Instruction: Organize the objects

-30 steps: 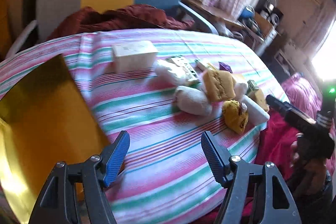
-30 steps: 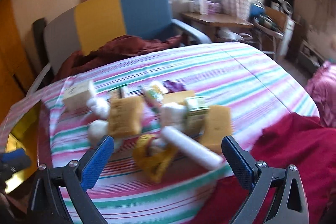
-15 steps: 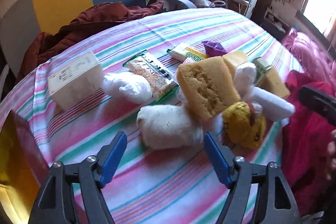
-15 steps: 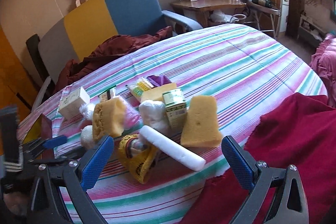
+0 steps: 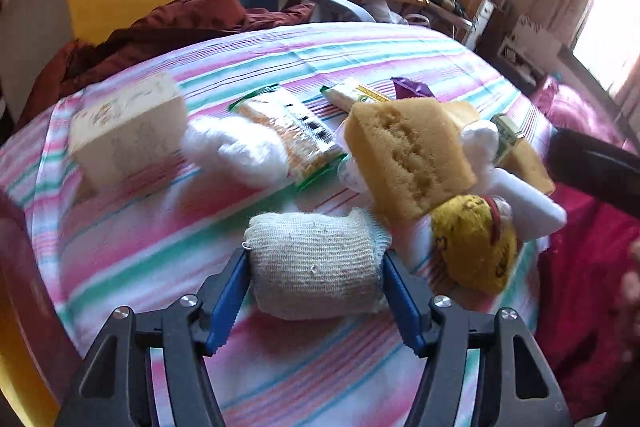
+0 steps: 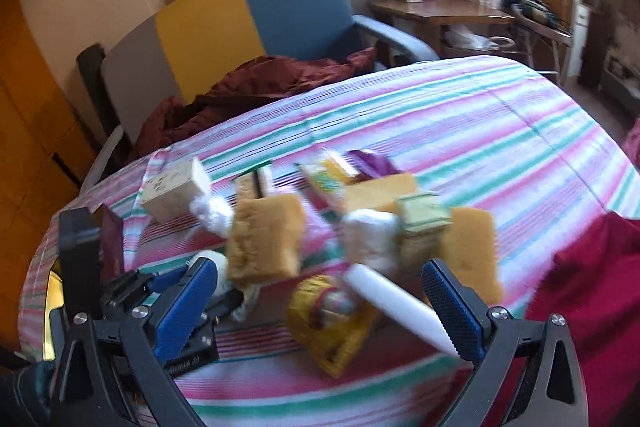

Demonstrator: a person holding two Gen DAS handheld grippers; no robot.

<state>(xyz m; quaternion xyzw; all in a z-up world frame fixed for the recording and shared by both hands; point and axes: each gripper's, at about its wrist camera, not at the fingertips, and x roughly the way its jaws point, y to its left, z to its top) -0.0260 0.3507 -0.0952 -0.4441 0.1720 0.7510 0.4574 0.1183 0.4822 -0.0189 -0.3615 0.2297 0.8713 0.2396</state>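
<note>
A pile of objects lies on the striped tablecloth point(image 5: 304, 51). My left gripper point(image 5: 314, 291) is open, its blue fingers on either side of a rolled white sock point(image 5: 316, 267); I cannot tell whether they touch it. Behind the sock are a yellow sponge point(image 5: 408, 155), a yellow pouch point(image 5: 476, 247), a white tube point(image 5: 532, 203), a cotton wad point(image 5: 236, 147), a snack packet point(image 5: 292, 131) and a cream box point(image 5: 128, 131). My right gripper point(image 6: 324, 299) is open and empty above the yellow pouch point(image 6: 328, 323) and white tube point(image 6: 400, 307). The left gripper shows in the right wrist view point(image 6: 176, 291).
A red cloth point(image 6: 592, 287) hangs at the table's right front edge. A second sponge point(image 6: 476, 251) and a small green box point(image 6: 420, 215) lie at the right of the pile. A chair point(image 6: 256, 19) with a maroon garment point(image 6: 256, 87) stands behind the table.
My left gripper has moved forward and down, so the rolled sock now sits between its fingers. My right gripper has moved in closer over the pouch and tube.
</note>
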